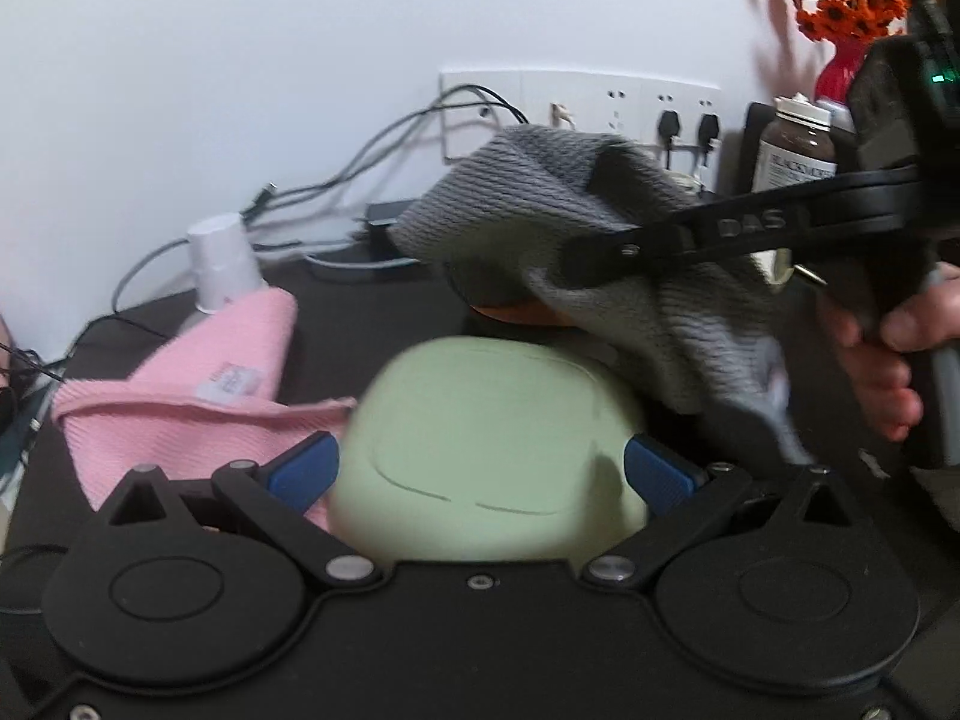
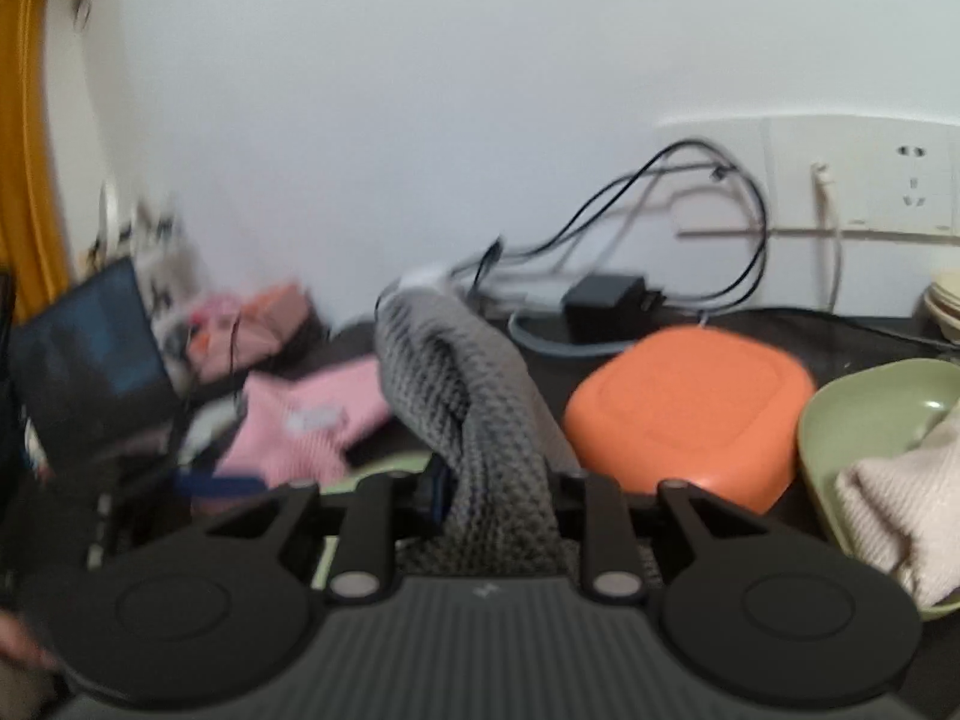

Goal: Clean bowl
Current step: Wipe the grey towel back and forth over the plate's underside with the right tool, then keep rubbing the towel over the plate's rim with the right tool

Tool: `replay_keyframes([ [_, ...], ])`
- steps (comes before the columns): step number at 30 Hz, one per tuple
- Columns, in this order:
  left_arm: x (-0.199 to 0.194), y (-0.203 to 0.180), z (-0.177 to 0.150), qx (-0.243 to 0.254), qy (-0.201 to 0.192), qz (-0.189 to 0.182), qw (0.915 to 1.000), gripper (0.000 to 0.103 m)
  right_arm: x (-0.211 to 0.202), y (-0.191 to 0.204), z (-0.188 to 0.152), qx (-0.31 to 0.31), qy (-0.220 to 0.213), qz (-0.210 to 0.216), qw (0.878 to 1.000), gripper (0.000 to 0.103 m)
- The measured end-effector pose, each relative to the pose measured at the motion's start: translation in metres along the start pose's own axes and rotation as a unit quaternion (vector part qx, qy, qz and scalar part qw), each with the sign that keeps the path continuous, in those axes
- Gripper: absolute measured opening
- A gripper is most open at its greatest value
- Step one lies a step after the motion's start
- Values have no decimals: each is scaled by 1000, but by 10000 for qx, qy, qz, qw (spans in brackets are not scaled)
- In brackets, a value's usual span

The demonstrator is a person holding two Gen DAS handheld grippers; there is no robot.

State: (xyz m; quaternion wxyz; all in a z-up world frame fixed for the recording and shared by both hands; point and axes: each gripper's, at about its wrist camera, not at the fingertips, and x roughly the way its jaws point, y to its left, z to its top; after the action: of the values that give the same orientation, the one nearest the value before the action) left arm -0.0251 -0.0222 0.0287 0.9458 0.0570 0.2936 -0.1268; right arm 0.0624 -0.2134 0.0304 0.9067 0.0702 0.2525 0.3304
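In the left wrist view the left gripper fills the lower centre of the frame, its blue pads pressed against the two sides of a pale green bowl that it holds bottom-up, likely so the outside and base are presented for wiping. From the right edge the right gripper reaches in above the bowl, its jaws nearly together and pinched on a grey knitted cloth that bunches above the fingers and hangs down over the bowl's upper right; whether the cloth touches the bowl just now is hard to say, since the frame is blurred. A person's hand grips the handle at the right. The letters "DAS" are readable on the right gripper's finger arm; a brown bottle at the upper right carries a label that seems to begin "BLACKMORES". A pink cloth with a small white tag, unreadable, lies at the left on the dark table, below an upturned white paper cup. In the right wrist view an orange bowl sits upside down at centre right, apparently set aside, and another green bowl at the right edge holds a cream cloth.
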Motion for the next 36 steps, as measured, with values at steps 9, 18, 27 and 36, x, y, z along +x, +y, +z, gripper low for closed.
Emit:
replay_keyframes([
  [9,7,6,-5,-326,234,-21,9992,103,29,0,-10,-2,503,-261,9984,24],
  [18,9,10,-5,-313,88,-31,9995,103,13,6,-13,-275,966,387,9942,24],
  [27,8,-16,-12,488,-143,-52,9987,103,10,25,-13,-85,833,1737,9812,24],
  [36,11,-32,-18,922,-180,29,9956,103,24,13,-15,241,603,1080,9920,24],
])
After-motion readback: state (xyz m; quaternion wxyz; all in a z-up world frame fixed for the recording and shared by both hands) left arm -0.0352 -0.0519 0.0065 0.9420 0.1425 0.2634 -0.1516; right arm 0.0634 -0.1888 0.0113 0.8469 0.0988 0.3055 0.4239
